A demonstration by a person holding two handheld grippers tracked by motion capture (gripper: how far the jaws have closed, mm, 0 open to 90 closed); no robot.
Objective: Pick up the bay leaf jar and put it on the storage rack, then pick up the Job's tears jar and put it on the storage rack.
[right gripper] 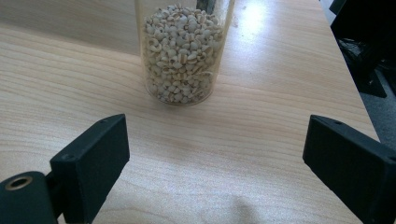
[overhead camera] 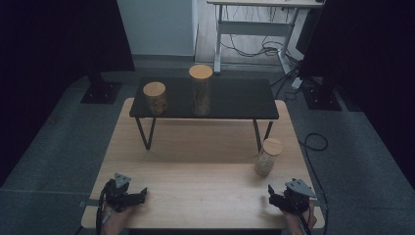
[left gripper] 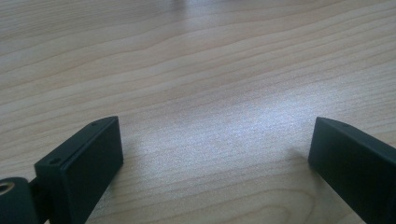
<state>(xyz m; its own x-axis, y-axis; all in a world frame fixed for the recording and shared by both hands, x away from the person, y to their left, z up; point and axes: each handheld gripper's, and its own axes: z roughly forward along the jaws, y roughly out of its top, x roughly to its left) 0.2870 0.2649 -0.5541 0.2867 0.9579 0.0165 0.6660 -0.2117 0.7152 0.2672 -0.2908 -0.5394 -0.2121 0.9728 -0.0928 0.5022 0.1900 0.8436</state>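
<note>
A clear jar of pale beans [overhead camera: 267,156] with a wooden lid stands on the wooden table [overhead camera: 195,166] at the right, just in front of a low black shelf [overhead camera: 230,100]. On that shelf stand a short jar [overhead camera: 155,98] and a taller jar [overhead camera: 201,90], both with wooden lids. My right gripper [overhead camera: 272,196] rests near the table's front right edge, open, a short way in front of the bean jar [right gripper: 181,51], nothing between its jaws. My left gripper [overhead camera: 141,195] rests open at the front left over bare wood [left gripper: 201,93].
The shelf stands on thin black legs [overhead camera: 145,133] over the back half of the table. Grey carpet surrounds the table. Dark stands [overhead camera: 100,90] and cables [overhead camera: 313,142] lie on the floor behind and to the right.
</note>
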